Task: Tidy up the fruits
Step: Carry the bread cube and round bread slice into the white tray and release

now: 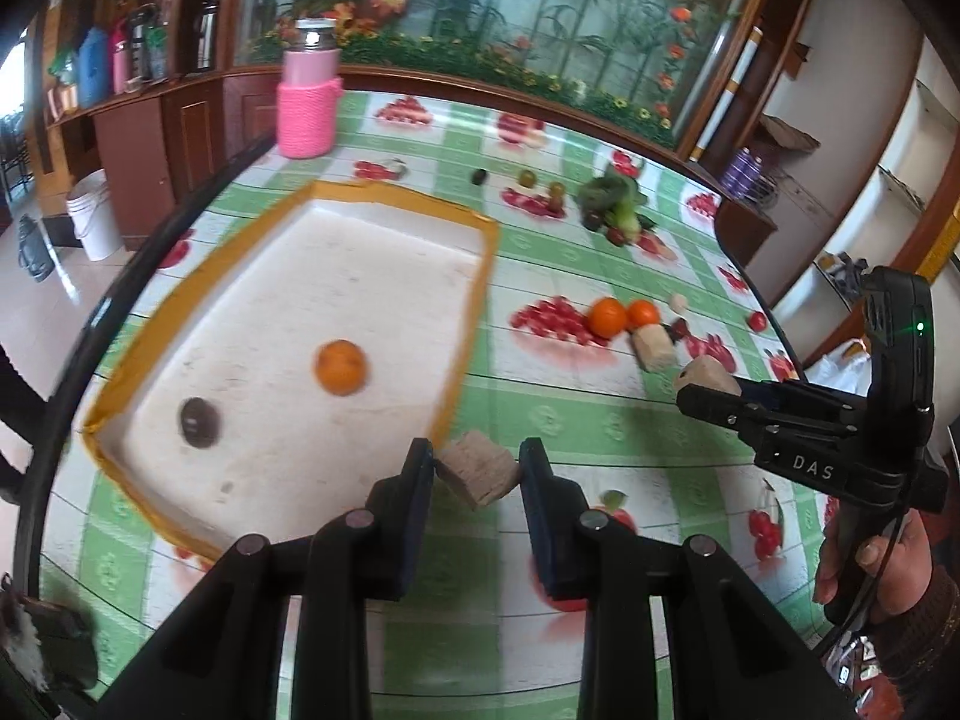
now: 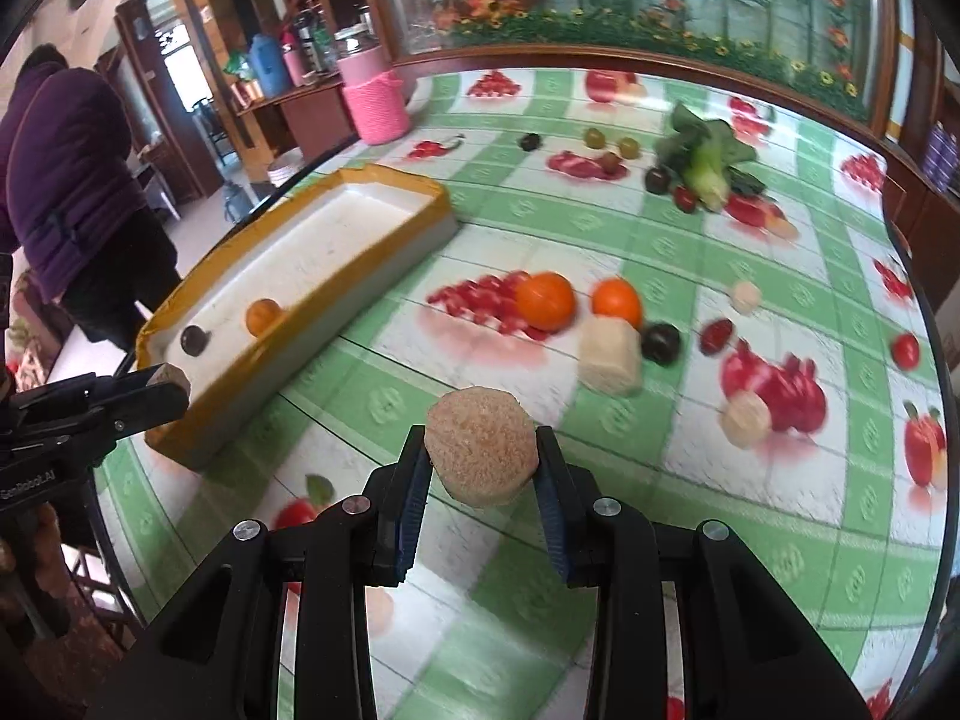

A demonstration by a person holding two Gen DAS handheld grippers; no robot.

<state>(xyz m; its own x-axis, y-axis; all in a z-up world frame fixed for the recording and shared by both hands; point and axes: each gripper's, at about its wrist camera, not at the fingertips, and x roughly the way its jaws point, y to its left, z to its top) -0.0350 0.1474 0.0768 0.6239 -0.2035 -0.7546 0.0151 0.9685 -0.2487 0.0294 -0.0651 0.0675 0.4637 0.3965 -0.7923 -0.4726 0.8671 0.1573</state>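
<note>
I take the white tray (image 1: 288,300) with the orange-taped rim as my landmark and go left to right from the left wrist view. Far behind the tray's left back corner stands a pink flask (image 1: 309,99) in a knitted pink sleeve. Inside the tray, near its front, lie a dark round fruit (image 1: 200,422) and, to its right, an orange (image 1: 340,367).

Just in front of the tray's right wall, my left gripper (image 1: 477,465) is pinching a pale tan cut chunk (image 1: 478,468), both pads against its sides.

Right of the tray, on the fruit-print tablecloth (image 1: 570,420), two more oranges (image 1: 607,317) sit touching each other, with a pale chunk (image 1: 654,348) just beside them. Farther back lie a leafy green vegetable (image 1: 612,198) and several small dark and green fruits.

Well to the right of the tray, my right gripper (image 2: 483,462) is clamped on a round tan chunk (image 2: 480,456), held above the cloth; the hand (image 1: 870,564) grips its handle. In the right wrist view, a person in a purple jacket (image 2: 66,168) stands beyond the tray's far left side.
</note>
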